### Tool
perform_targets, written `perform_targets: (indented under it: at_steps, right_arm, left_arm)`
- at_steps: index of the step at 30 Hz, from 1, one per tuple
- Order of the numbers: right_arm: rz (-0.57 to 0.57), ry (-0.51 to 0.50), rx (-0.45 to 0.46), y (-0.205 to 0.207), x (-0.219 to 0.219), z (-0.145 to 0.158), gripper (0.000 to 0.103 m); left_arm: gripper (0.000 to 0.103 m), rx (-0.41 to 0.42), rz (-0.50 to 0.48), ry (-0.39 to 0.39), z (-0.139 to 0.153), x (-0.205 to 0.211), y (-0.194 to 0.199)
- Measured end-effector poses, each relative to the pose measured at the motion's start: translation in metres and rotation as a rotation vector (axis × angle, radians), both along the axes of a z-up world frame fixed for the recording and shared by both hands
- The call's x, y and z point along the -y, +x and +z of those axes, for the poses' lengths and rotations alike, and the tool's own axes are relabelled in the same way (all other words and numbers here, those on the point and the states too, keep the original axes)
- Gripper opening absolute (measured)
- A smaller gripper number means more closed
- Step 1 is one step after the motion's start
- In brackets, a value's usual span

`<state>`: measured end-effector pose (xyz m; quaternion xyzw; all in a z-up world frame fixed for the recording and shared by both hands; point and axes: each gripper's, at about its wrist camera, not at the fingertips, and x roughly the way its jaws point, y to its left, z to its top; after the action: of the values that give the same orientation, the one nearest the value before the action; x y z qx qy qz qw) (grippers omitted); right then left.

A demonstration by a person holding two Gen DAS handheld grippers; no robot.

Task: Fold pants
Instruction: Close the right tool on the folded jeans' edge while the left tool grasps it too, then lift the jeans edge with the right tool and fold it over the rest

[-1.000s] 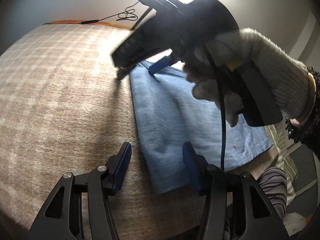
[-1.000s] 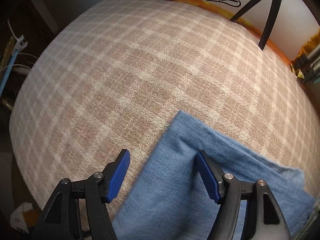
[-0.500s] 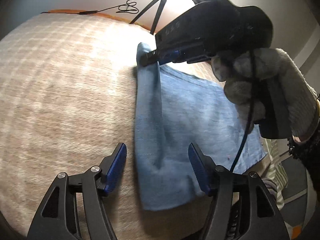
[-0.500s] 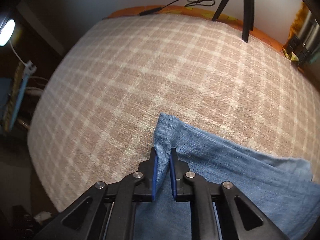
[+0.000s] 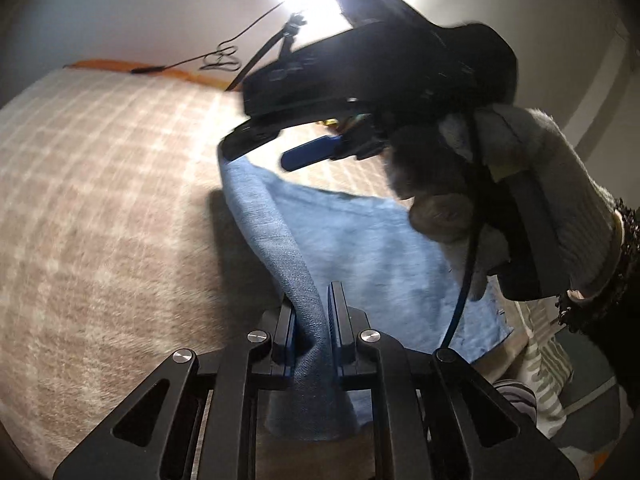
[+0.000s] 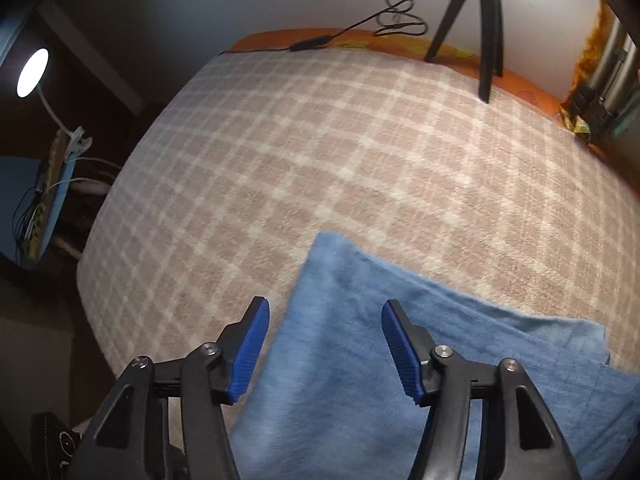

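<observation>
Light blue pants lie folded on a beige plaid blanket. My left gripper is shut on the near left edge of the pants, which rises as a ridge between its pads. My right gripper is open and empty above the far corner of the pants. It also shows in the left wrist view, held by a gloved hand, with the cloth hanging just under it.
The plaid blanket covers a bed. A black tripod and a cable stand at the far edge by the wall. A lamp and a blue board are off the left side. Striped fabric lies at the right.
My left gripper has closed on the near edge of the pants. My right gripper, shut on the far corner half a second ago, has opened and let it go.
</observation>
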<state>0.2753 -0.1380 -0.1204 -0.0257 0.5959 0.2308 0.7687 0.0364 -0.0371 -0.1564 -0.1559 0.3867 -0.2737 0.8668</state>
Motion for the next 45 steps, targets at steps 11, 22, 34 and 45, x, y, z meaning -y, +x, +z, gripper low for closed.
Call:
perform_targets:
  at_steps: [11, 22, 34, 45]
  right_arm:
    - [-0.011, -0.062, 0.017, -0.025, 0.015, -0.015, 0.007]
    - [-0.201, 0.089, 0.106, -0.04, 0.147, 0.024, 0.003]
    - [-0.399, 0.118, 0.121, -0.066, 0.309, 0.015, 0.003]
    - [-0.507, 0.042, 0.111, -0.068, 0.41, -0.001, 0.003]
  left_arm:
    - [0.011, 0.079, -0.103, 0.048, 0.018, 0.062, -0.006]
    - [0.037, 0.109, -0.319, 0.011, 0.056, 0.132, -0.007]
    - [0.045, 0.118, -0.316, 0.19, 0.023, 0.149, 0.016]
    - [0.046, 0.167, -0.476, 0.269, 0.006, 0.228, 0.002]
